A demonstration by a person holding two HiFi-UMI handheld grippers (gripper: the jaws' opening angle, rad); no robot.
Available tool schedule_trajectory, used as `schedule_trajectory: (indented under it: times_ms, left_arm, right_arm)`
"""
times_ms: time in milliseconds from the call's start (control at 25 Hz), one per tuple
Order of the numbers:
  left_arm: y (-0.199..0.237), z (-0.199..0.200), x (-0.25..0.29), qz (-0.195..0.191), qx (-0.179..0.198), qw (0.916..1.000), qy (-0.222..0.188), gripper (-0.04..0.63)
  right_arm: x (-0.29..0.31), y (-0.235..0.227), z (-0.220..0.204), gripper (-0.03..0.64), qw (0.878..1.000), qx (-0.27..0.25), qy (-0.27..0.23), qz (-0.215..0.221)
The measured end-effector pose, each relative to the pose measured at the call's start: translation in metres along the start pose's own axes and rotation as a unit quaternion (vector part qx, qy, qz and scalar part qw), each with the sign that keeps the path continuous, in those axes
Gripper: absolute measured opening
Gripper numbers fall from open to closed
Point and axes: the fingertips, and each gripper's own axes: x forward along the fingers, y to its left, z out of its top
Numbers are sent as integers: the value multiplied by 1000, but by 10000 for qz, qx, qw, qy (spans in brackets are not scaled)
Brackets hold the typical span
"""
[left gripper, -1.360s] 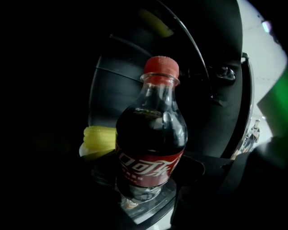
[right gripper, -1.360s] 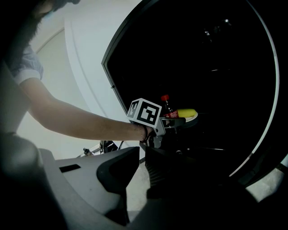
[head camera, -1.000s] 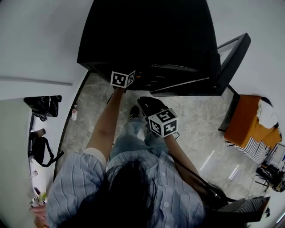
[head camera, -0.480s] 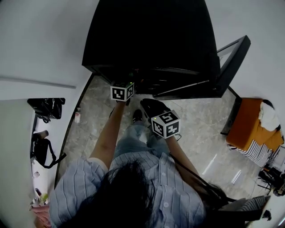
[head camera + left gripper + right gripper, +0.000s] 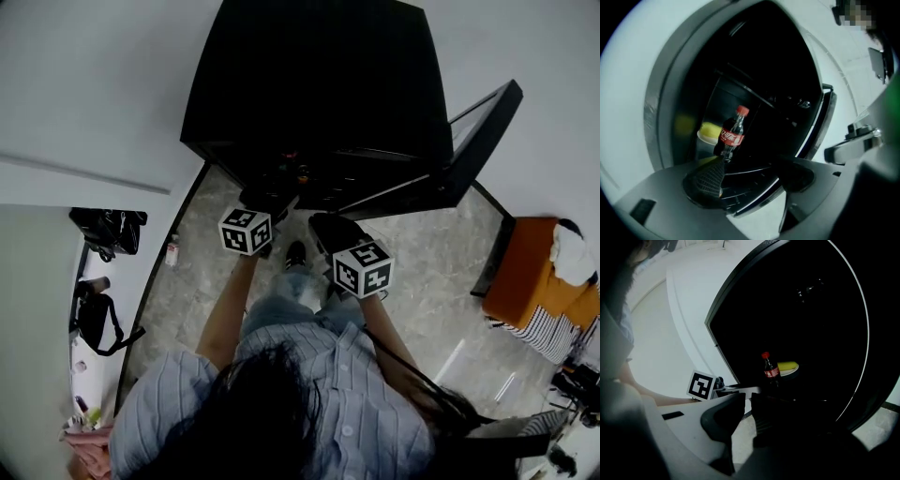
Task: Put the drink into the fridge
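A cola bottle (image 5: 732, 136) with a red cap and red label stands upright on a shelf inside the black fridge (image 5: 319, 84); it also shows in the right gripper view (image 5: 769, 370). My left gripper (image 5: 750, 173) is open and empty, held just outside the fridge opening, a short way back from the bottle. In the head view the left gripper (image 5: 265, 201) is at the fridge's lower front. My right gripper (image 5: 747, 404) is shut with nothing in it, beside the left one (image 5: 330, 227). The fridge door (image 5: 478, 131) stands open to the right.
A plate with something yellow (image 5: 708, 131) sits just behind the bottle on the same shelf. White walls flank the fridge. Dark bags (image 5: 108, 230) hang at the left, and an orange seat (image 5: 530, 272) with clothes stands at the right on the marble floor.
My left gripper has drawn back out of the fridge toward the person. The right gripper has shifted slightly right. The bottle stays on the shelf.
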Motion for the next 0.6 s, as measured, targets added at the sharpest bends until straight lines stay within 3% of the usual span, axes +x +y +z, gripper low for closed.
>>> schedule_trajectory:
  times_ms: [320,600]
  left_arm:
    - [-49,22,-41,9,82,9995,-303,345]
    - [-86,23,-67,128,107,9992,-363,282]
  right_arm:
    - [-33,6,8,51,9996,-90,-36,270]
    - [-56,11,7,49,9980,-330,73,538]
